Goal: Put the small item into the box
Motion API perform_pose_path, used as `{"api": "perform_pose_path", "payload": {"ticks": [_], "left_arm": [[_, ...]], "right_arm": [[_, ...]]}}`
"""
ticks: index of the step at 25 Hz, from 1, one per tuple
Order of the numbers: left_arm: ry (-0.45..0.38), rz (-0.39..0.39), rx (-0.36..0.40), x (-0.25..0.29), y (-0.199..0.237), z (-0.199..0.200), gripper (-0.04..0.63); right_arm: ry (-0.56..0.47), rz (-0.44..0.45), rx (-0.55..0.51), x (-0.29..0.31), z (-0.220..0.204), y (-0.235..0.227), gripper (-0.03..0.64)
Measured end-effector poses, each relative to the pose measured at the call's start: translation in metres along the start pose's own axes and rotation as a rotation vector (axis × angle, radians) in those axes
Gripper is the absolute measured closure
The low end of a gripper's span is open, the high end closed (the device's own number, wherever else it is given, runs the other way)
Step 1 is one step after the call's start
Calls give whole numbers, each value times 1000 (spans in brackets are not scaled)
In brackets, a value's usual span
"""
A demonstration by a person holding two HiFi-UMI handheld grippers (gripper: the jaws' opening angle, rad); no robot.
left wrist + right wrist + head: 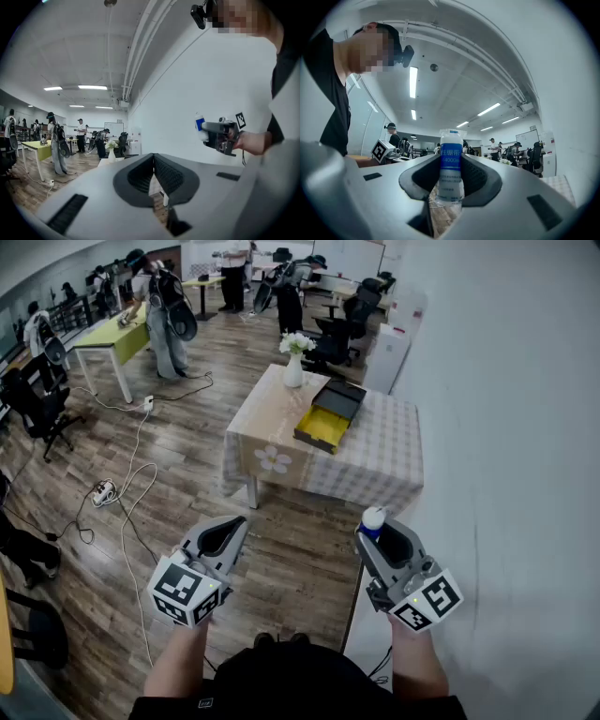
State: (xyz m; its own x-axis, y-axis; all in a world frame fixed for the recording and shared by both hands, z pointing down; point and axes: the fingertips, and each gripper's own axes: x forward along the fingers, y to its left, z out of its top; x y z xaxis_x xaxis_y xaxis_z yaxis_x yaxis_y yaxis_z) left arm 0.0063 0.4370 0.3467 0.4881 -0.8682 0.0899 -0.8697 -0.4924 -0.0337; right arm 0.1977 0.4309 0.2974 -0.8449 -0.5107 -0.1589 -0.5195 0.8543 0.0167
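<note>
Carry step, by my reading. Right gripper [382,532] jaws are clamped on the small bottle [451,164], which stands upright. Left gripper [234,526] jaws are together, empty. The open yellow box [321,427] sits on the bench [375,470], well apart ahead. Next: walk over, lower the bottle into the box, release.

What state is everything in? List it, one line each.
left gripper: shut, empty.
right gripper: shut on small bottle.
small bottle: upright between the jaws.
box: open, yellow inside showing, on the table.
vase: upright on the table, flowers in it.
</note>
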Motion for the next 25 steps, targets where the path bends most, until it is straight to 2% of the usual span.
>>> {"api": "perform_pose_path", "payload": {"ticks": [8,12,14,17,20,25], "left_arm": [[-15,-80,-58,-11,0,2,583],[-66,-121,-90,-20,5,8,583],[-77,-109,-107,-24,12,6,583],[-63,-50,-86,-29,25,0,582],[-62,-9,-103,-29,38,-1,581],[-57,-13,-116,-23,51,-3,581]], "right_arm": [[-3,17,17,17,-5,12,480],[-11,38,29,28,-4,24,480],[-18,46,33,33,-4,29,480],[-22,68,38,39,-6,36,479],[-17,80,47,45,-10,35,479],[-23,83,71,61,-13,24,479]]}}
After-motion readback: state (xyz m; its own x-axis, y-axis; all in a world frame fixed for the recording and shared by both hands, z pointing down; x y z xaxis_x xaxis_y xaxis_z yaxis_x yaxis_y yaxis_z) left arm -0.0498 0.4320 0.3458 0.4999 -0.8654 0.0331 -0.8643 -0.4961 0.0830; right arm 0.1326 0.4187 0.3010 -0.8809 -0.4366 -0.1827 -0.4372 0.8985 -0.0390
